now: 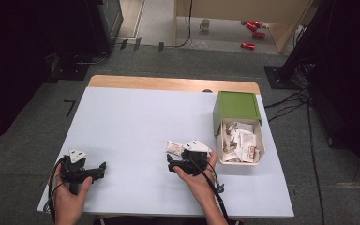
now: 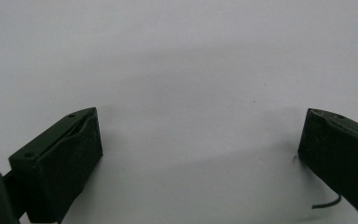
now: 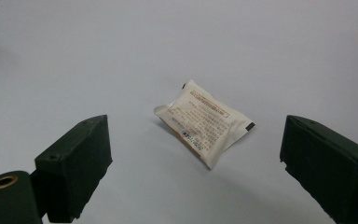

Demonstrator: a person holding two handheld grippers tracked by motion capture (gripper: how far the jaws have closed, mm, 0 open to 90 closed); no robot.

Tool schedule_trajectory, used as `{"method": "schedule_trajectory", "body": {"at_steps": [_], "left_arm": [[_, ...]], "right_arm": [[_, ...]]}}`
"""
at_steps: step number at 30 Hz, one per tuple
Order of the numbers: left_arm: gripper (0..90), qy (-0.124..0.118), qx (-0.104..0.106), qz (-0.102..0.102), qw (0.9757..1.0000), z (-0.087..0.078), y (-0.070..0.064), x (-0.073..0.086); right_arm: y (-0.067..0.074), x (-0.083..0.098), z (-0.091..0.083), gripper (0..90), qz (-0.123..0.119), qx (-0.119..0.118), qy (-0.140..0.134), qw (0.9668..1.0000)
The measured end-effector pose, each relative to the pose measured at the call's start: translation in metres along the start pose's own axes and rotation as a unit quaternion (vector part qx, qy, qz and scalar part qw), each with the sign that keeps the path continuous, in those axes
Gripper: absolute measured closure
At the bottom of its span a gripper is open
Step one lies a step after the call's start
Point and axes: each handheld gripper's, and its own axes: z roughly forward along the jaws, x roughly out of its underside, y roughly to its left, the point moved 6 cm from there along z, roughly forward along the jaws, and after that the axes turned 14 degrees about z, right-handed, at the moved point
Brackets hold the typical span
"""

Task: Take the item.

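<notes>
Sachet (image 3: 204, 122) lies flat on the white table (image 1: 136, 122), right of its middle and just ahead of the right gripper (image 3: 193, 154), whose jaws stand wide with nothing between them. From the left, the left gripper (image 2: 200, 149) rests near the table's near-left corner, jaws wide on bare top, with broad open surface between the hands. At the right edge, near the sachet, sits a green-lidded box (image 1: 240, 140) of sachets.

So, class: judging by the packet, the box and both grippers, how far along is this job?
Done: many packets lie in the open box. In hand: nothing; the right gripper stands open before one packet on the table. Left: that packet. The left gripper is open, idle.
</notes>
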Motion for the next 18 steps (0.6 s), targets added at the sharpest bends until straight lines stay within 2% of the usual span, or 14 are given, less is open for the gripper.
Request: {"method": "schedule_trajectory", "body": {"at_steps": [9, 18], "left_arm": [[0.0, 0.0, 0.0, 0.0, 1.0, 0.0, 0.0, 0.0], [0.0, 0.0, 0.0, 0.0, 1.0, 0.0, 0.0, 0.0]], "right_arm": [[0.002, -0.005, -0.018, 8.0, -0.01, 0.0, -0.01, 0.9999], [-0.001, -0.01, -0.033, 8.0, -0.008, 0.007, -0.019, 0.9998]]}}
